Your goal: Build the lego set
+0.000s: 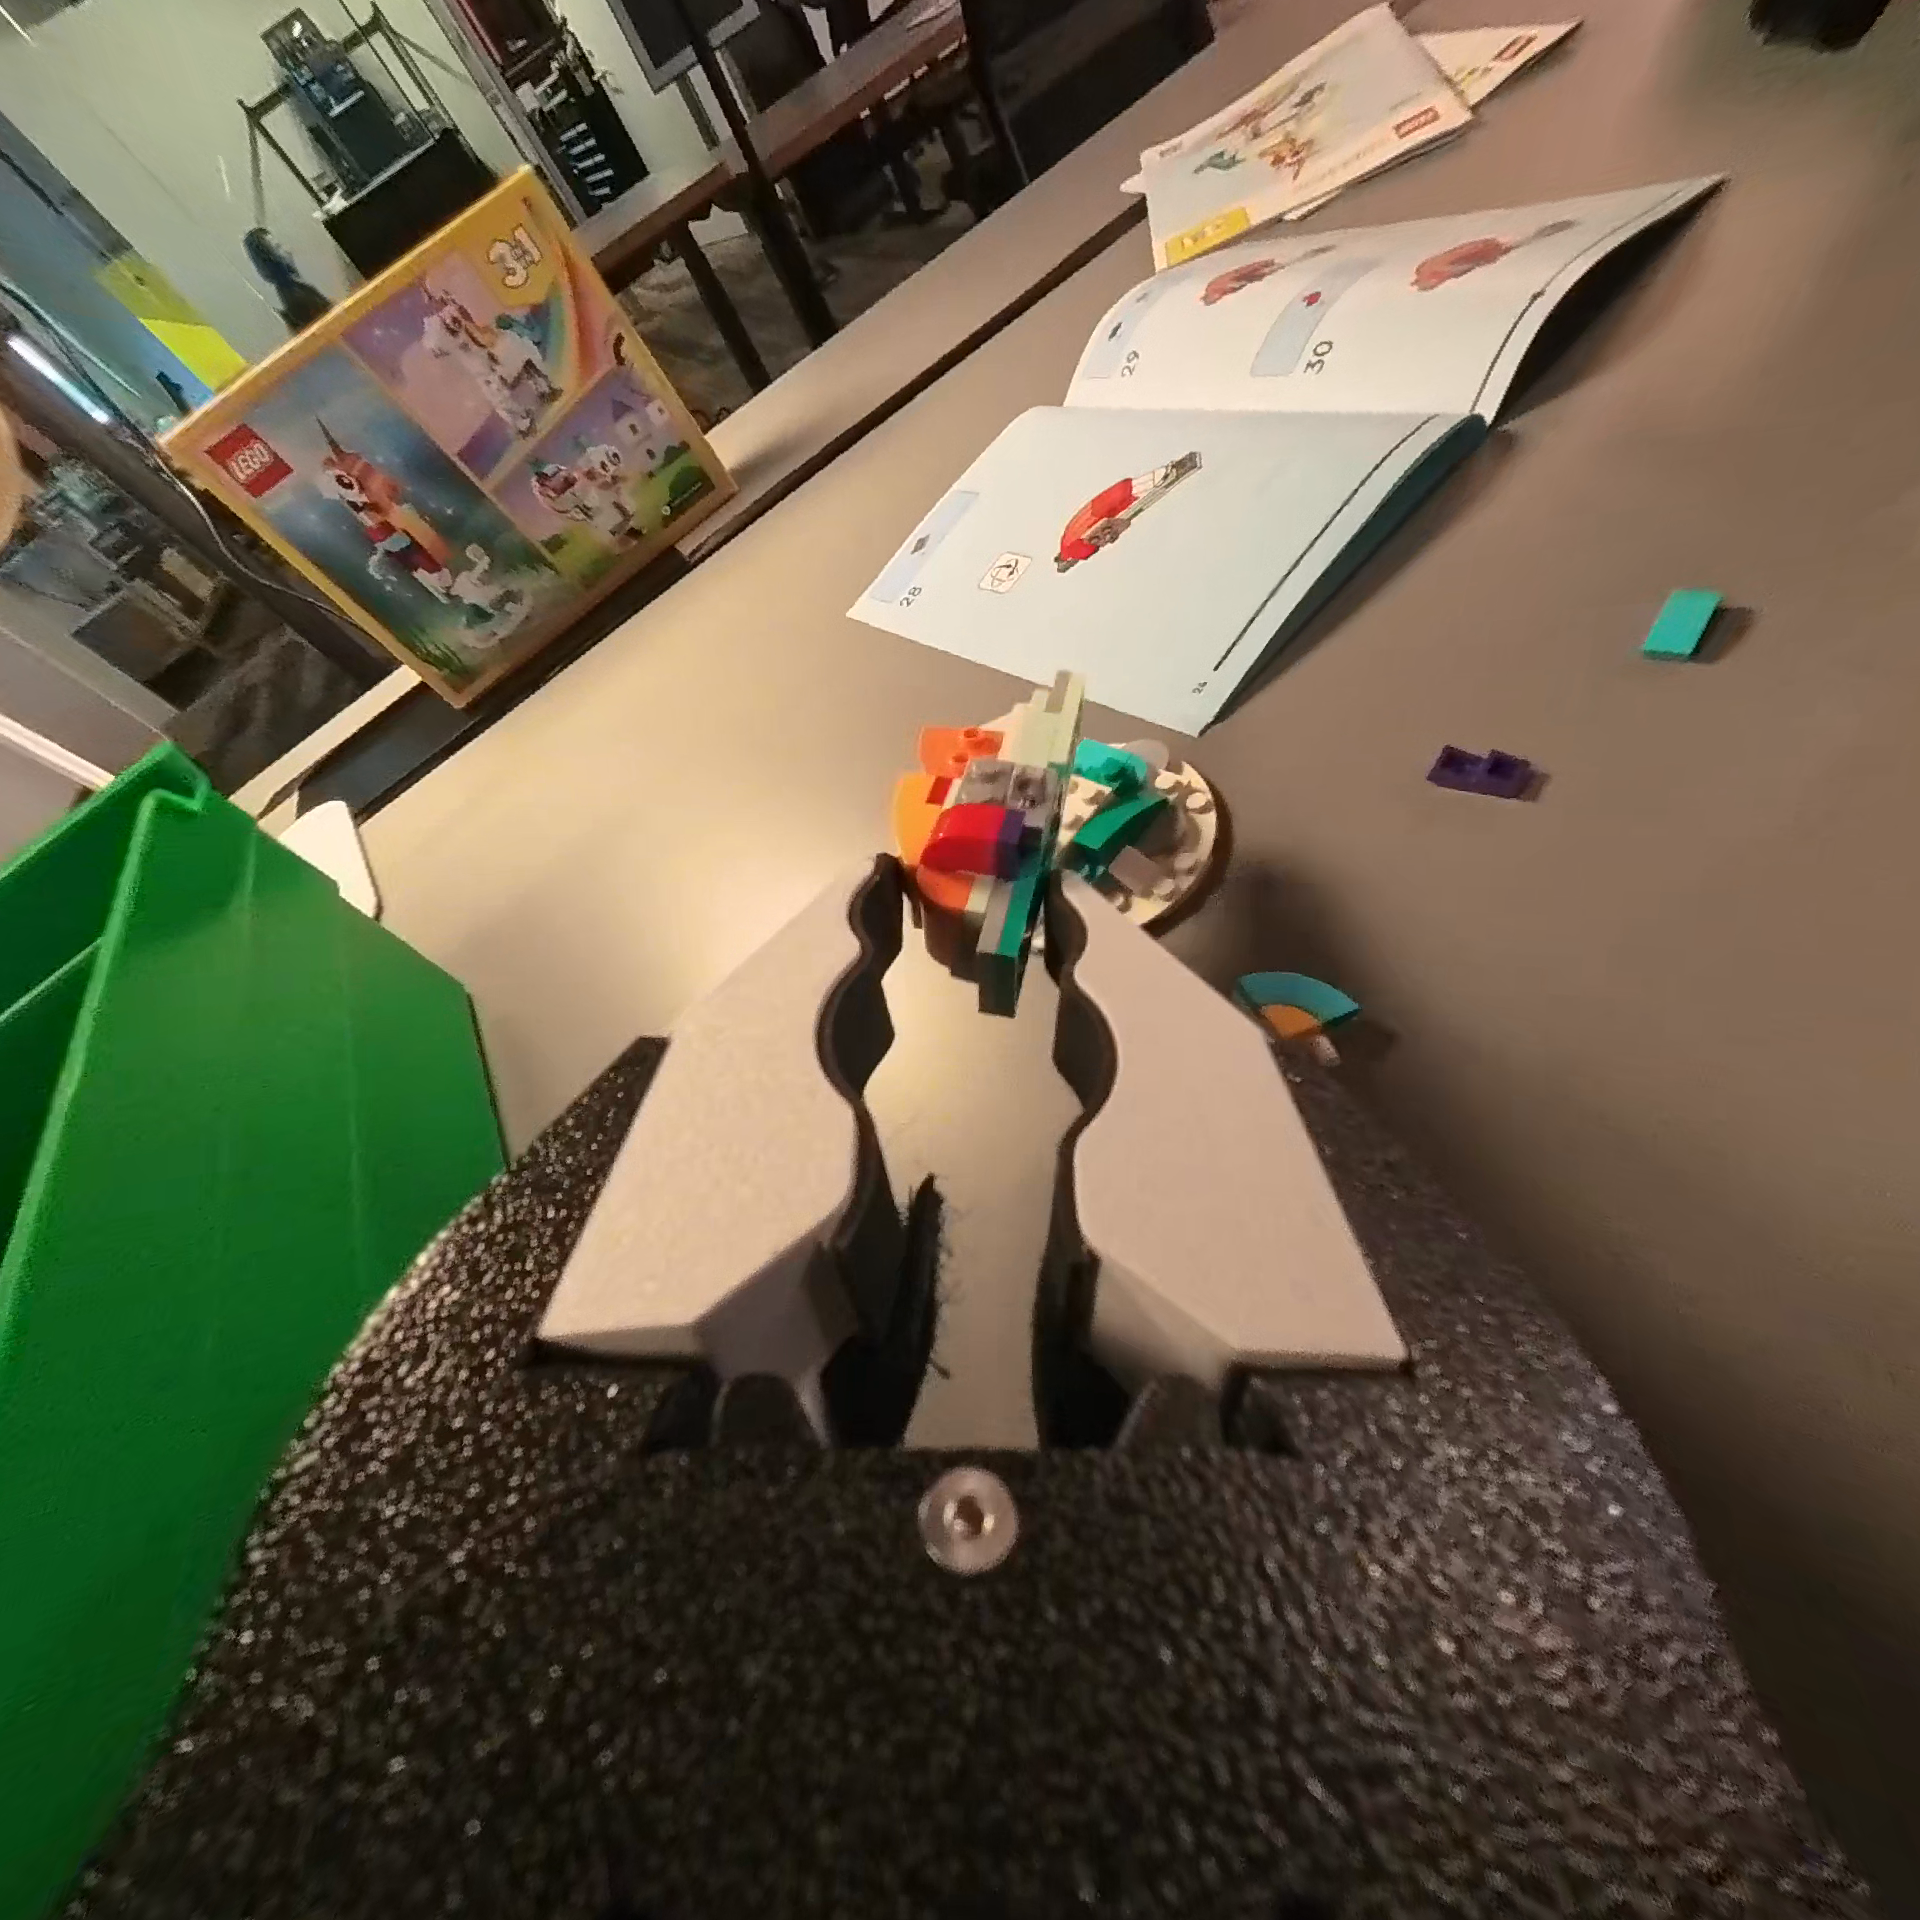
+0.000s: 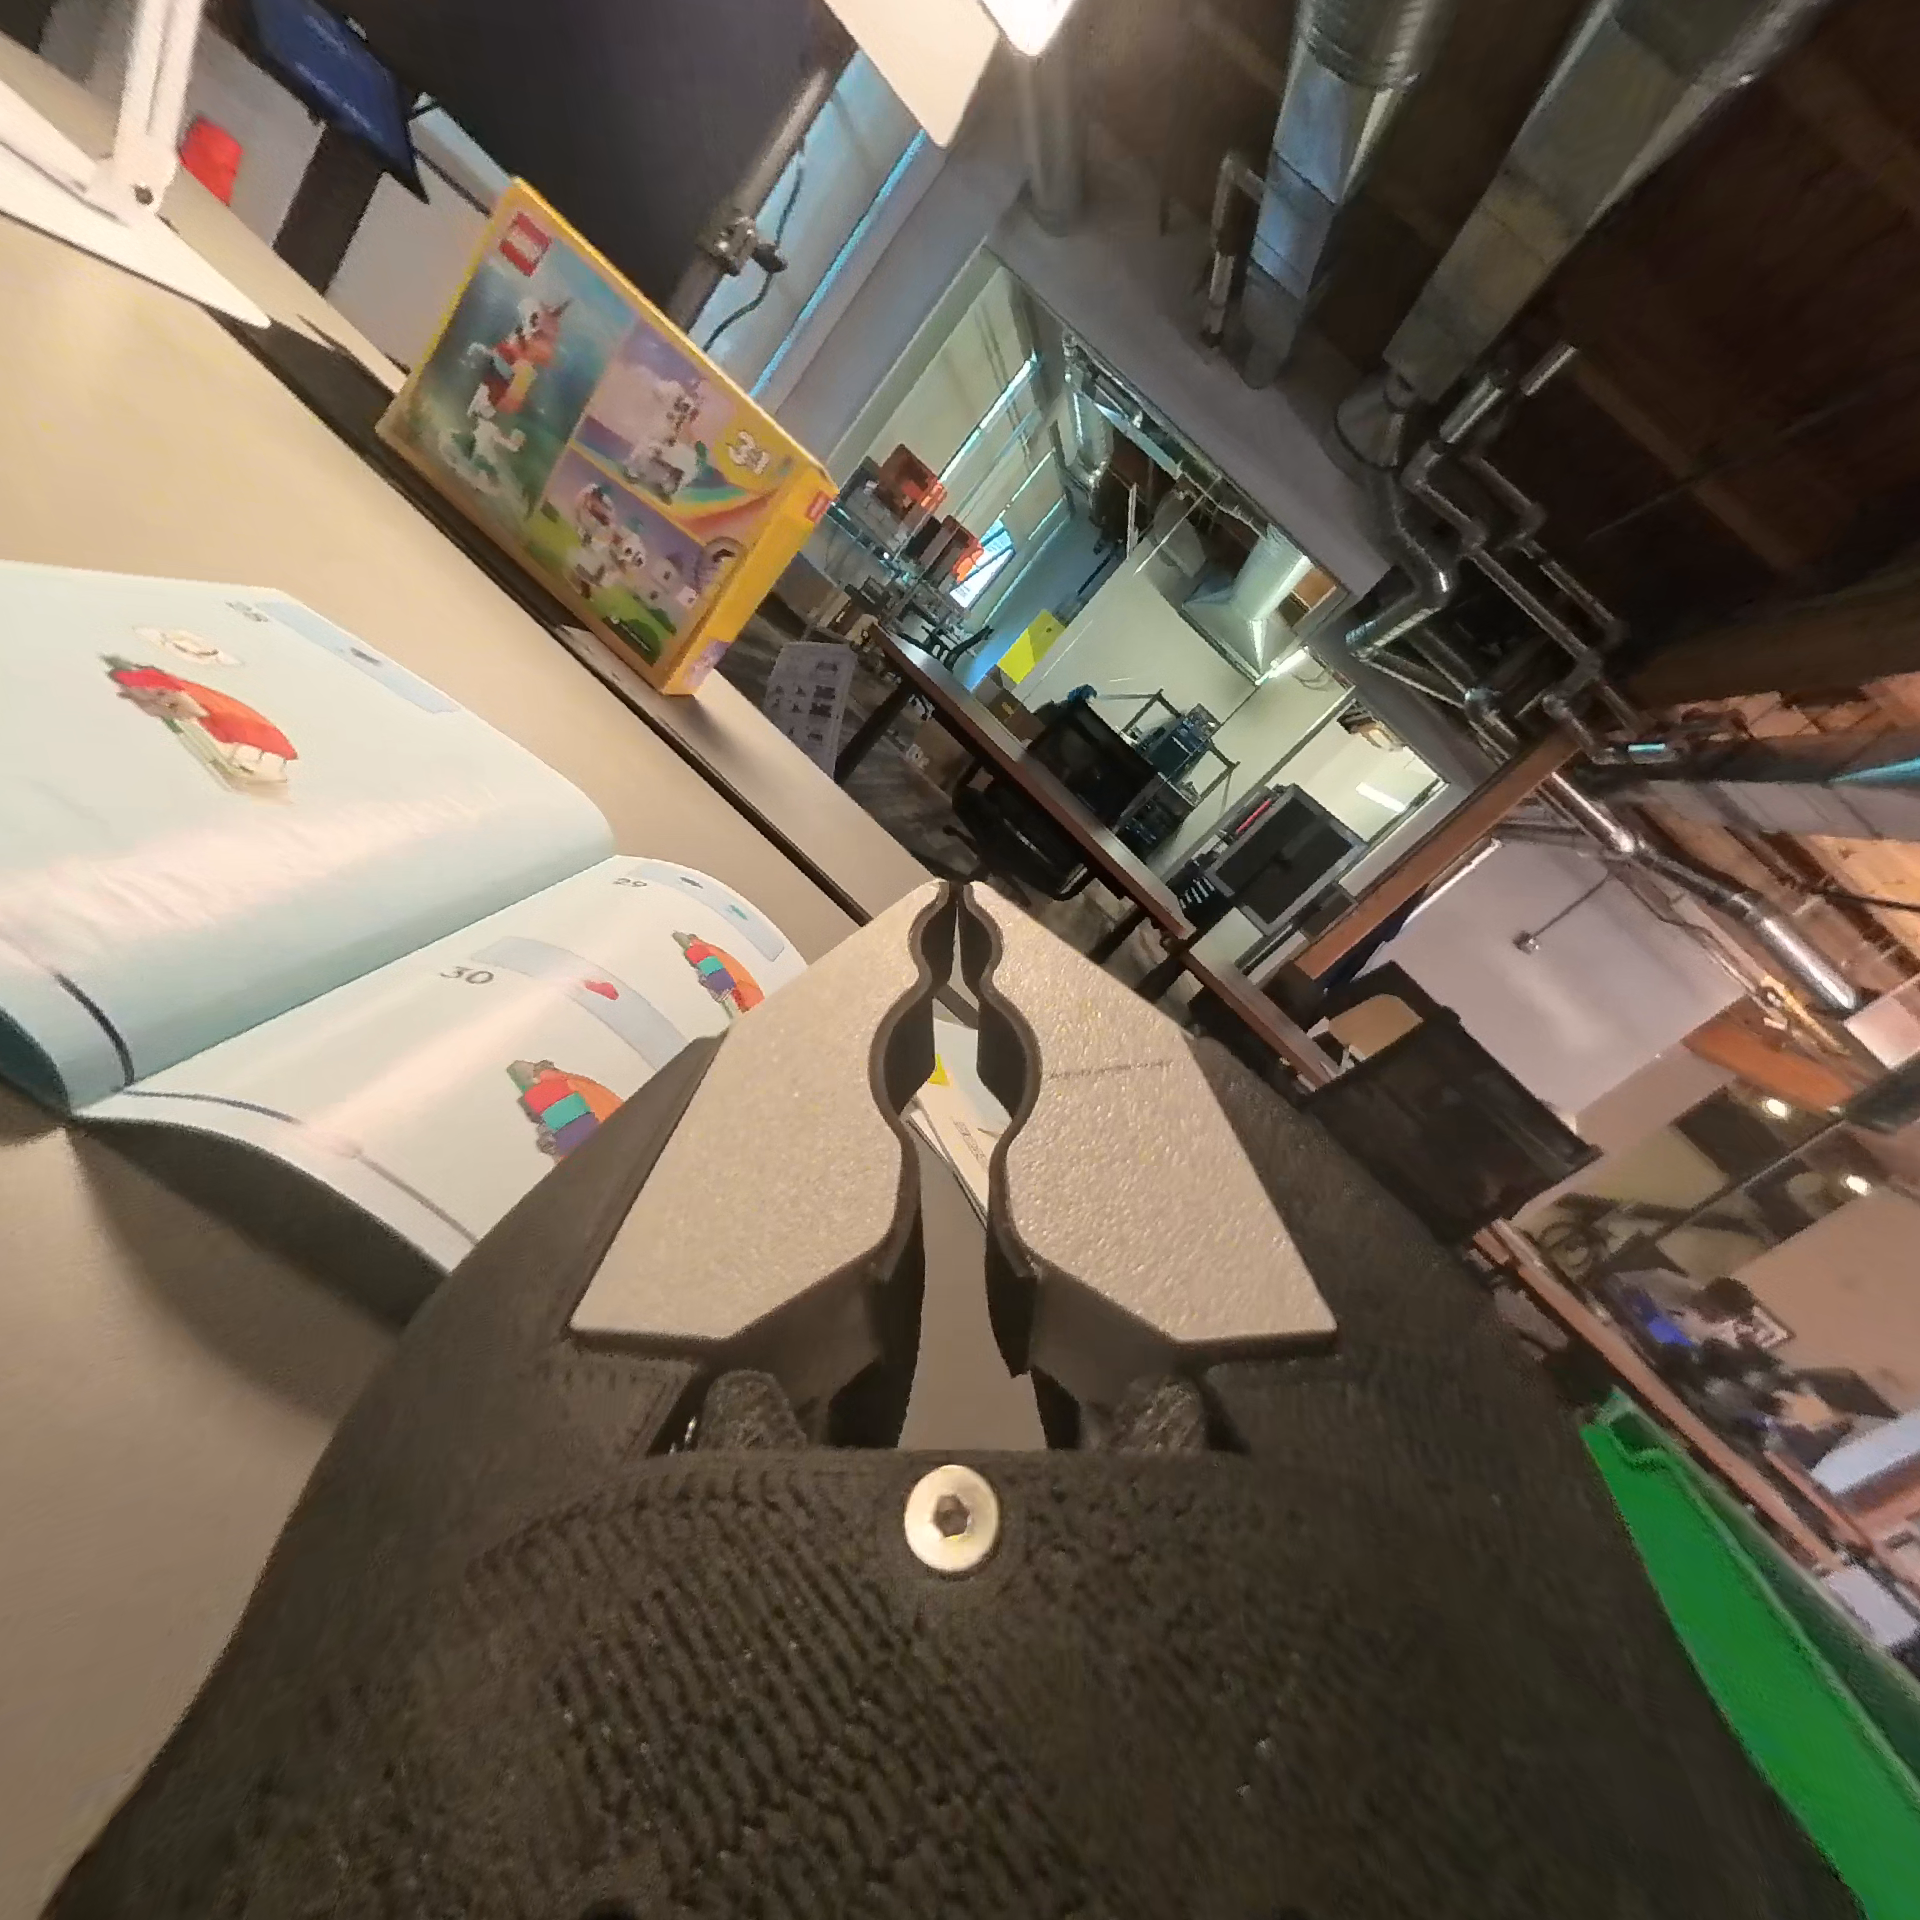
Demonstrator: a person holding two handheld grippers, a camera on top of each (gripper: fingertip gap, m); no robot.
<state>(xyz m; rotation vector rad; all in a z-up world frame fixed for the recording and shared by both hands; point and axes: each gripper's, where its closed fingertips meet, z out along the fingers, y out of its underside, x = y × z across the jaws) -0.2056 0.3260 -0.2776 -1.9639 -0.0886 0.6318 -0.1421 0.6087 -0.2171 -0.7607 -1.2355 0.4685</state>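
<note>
While the grey tabletop (image 1: 1558, 1143) fills most of the left wrist view, a green bin (image 1: 208, 1143) crowds the 9 o'clock edge, just beside the left tool (image 1: 977, 904). An open instruction booklet (image 1: 1195, 540) lies at 12 to 1 o'clock beyond the tool, with closed booklets (image 1: 1299, 135) farther off at 1 o'clock. A yellow lego box (image 1: 447, 457) stands upright near the far tabletop edge at 10 to 11 o'clock. Loose pieces lie apart at 2 to 3 o'clock: a teal tile (image 1: 1681, 623), a purple plate (image 1: 1484, 771) and a teal and orange curved piece (image 1: 1299, 1006), the last just beside the tool's right finger.

The partly built lego model (image 1: 997, 831), a cluster of red, orange, teal, grey and pale green bricks, sits straight ahead at 12 o'clock at the left tool's tips. A round tan plate (image 1: 1174, 831) lies behind it. The jaws stand parted, and a teal strip of the model reaches down between them; whether the tips touch the model I cannot tell.

From the right wrist view, the right tool (image 2: 958, 896) is tilted up over the tabletop (image 2: 208, 468), its jaws clenched nearly together on nothing. The booklet (image 2: 260, 831) lies at 9 o'clock, the lego box (image 2: 613, 436) at 11 o'clock, and the green bin (image 2: 1714, 1610) at 4 o'clock. The model is out of this view.
</note>
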